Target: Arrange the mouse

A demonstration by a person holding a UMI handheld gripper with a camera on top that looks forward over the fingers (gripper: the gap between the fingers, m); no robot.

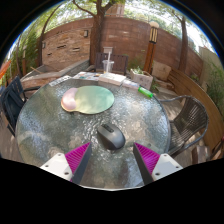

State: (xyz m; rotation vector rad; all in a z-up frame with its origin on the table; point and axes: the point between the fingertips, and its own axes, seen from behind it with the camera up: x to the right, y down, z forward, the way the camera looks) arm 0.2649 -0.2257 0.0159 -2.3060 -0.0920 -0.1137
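Note:
A dark grey computer mouse [110, 136] lies on a round glass patio table [60, 125], just ahead of my fingers and a little left of the middle of the gap. A round pale green mouse mat [93, 98] lies farther back on the table, with a pinkish disc [70, 101] overlapping its left edge. My gripper [113, 158] is open, its magenta pads [78, 157] spread wide to either side, and it holds nothing. The mouse rests on the glass by itself.
A small green object [146, 92] lies at the table's far right. Patio chairs stand at the left [14, 100] and right [188, 112]. A brick wall [70, 42], a tree trunk [99, 35] and a low bench lie beyond the table.

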